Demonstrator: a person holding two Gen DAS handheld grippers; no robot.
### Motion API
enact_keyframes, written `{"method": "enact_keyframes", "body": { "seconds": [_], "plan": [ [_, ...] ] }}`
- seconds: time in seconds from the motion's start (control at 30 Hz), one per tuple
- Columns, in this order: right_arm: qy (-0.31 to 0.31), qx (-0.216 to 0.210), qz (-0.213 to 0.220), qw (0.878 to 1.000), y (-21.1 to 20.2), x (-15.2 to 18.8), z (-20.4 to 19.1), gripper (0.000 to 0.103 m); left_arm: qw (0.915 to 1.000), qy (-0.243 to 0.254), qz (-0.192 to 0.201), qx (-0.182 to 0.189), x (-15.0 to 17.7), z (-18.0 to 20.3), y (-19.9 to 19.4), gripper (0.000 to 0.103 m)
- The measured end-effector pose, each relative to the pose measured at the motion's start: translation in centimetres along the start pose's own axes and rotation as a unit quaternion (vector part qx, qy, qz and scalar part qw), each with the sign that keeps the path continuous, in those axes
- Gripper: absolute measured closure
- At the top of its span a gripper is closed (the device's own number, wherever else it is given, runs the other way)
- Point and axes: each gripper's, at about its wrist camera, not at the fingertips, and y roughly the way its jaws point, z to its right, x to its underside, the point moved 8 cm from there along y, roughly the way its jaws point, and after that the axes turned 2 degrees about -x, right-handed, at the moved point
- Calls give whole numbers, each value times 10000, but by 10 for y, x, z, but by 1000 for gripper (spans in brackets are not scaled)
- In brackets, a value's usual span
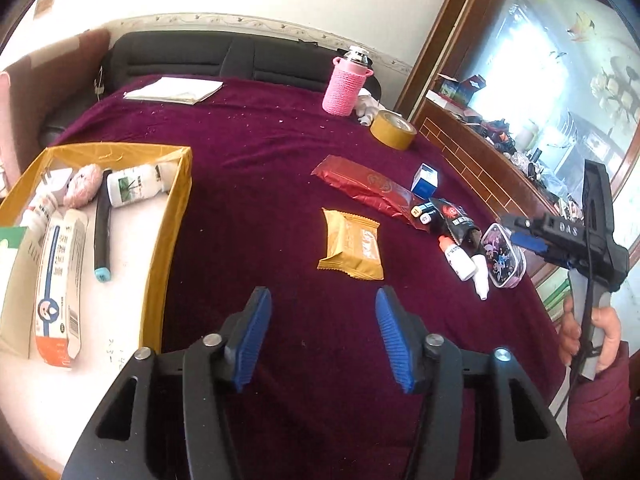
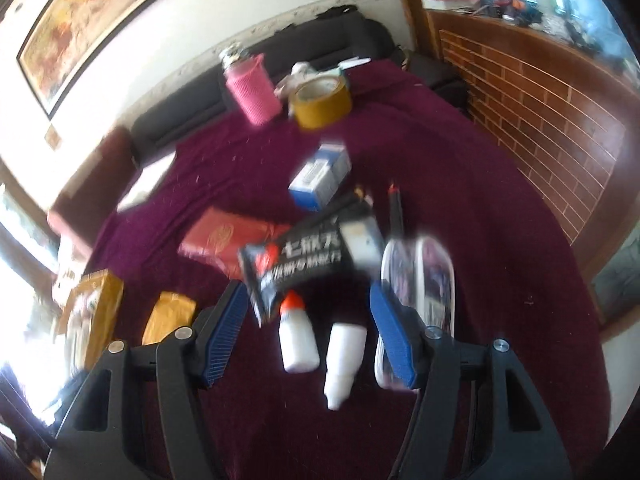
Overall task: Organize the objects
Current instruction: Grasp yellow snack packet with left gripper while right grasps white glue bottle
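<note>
Both claws gape, grasping nothing: left claw [image 1: 322, 336] near the orange snack packet [image 1: 351, 250], right claw [image 2: 308, 334] over two white bottles [image 2: 298, 332] (black packet [image 2: 296, 260] beyond).

We are in a home living room: a dark sofa [image 1: 180, 54] against the wall, a framed painting [image 2: 92, 20] above it, and a maroon-clothed table [image 1: 260, 152] strewn with household odds.

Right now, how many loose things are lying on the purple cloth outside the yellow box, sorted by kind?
Snack packets: 3, gold, red, black
Small white bottles: 2
Batteries: 2
Blue-and-white carton: 1
Tape roll: 1
Pink-sleeved flask: 1
Cartoon-print case: 1
Folded paper: 1
Total: 12
</note>
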Motion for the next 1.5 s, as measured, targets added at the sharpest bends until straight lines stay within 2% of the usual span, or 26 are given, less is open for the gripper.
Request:
{"method": "enact_keyframes", "body": {
  "seconds": [0.07,0.23,0.33,0.37,0.43,0.47,0.53,0.7,0.8,0.87,0.93,0.97,1.0,1.07,1.1,1.27,1.5],
  "plan": [
    [-324,-19,-231,9992,7,10,-11,40,10000,-57,-78,-22,3,-4,4,53],
    [-1025,290,-604,9925,50,28,-36,41,9998,-145,-164,-29,8,-6,5,53],
    [-1207,725,-645,9879,72,28,-35,45,9998,-58,-121,-145,5,-5,3,53],
    [-1194,703,-687,9880,77,28,-35,50,9997,-31,-131,-188,3,-4,4,53],
    [-1174,740,-854,9866,89,32,-33,65,9994,39,-195,-278,-1,-1,10,45],
    [-1201,802,-958,9849,94,36,-32,79,9992,96,-222,-323,-3,2,14,43],
    [-1343,895,-972,9821,94,41,-34,79,9984,265,-282,-419,-9,11,24,37],
    [-1244,598,-998,9854,88,54,-32,79,9937,844,-351,-642,-29,40,64,34],
    [-1093,373,-977,9885,80,60,-27,79,9868,1193,-478,-986,-35,49,100,34],
    [-952,198,-974,9905,79,59,-24,78,9812,1473,-639,-1071,-31,59,123,34],
    [-883,91,-963,9914,75,60,-26,78,9718,1869,-759,-1219,-23,68,144,34],
    [-861,68,-953,9917,74,60,-27,78,9742,1855,-525,-1174,-25,70,144,34],
    [-862,62,-939,9918,74,61,-28,78,9744,1840,-617,-1135,-22,70,146,35],
    [-865,56,-916,9920,73,60,-30,78,9811,1563,-690,-909,-24,66,144,59],
    [-847,39,-920,9921,73,59,-31,78,9831,1457,-719,-845,-26,64,141,65],
    [-617,-261,-964,9931,70,60,-30,79,9903,1128,-596,-548,-28,56,114,65],
    [-573,-710,-937,9914,53,62,-56,79,9986,494,62,-204,-38,30,34,64]
  ]
}}
